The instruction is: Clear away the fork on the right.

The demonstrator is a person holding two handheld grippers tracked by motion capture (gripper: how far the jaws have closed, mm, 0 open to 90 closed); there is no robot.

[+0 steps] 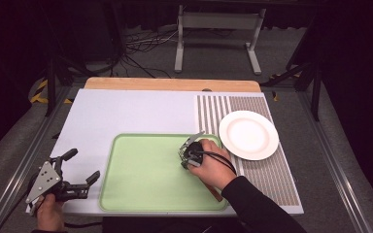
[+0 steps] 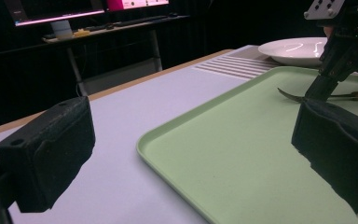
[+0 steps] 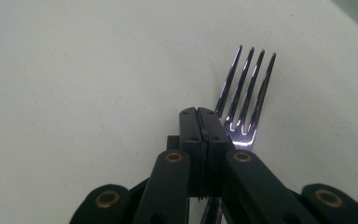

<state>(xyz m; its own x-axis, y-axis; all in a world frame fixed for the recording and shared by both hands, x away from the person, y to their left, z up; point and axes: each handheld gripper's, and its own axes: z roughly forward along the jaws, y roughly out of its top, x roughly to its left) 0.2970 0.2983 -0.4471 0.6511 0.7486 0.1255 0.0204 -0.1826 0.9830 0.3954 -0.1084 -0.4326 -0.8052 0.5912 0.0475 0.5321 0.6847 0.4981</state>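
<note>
Right gripper view: jaws of the right gripper (image 3: 204, 116) pressed together over the neck of a shiny metal fork (image 3: 244, 93), tines pointing away across the pale green plastic tray (image 3: 74, 70).
High view: right gripper (image 1: 190, 151) down on the right part of the tray (image 1: 141, 174), hand wrapped around it; round white plate (image 1: 248, 134) just beside the tray on the striped mat (image 1: 267, 170), apart from the fork. Left gripper (image 1: 82, 167) off the tray's left edge above the white tabletop (image 1: 116, 111), jaws spread wide, nothing between them. Left gripper view: fork (image 2: 291, 96) lying low on the tray, pinched by the far gripper.
</note>
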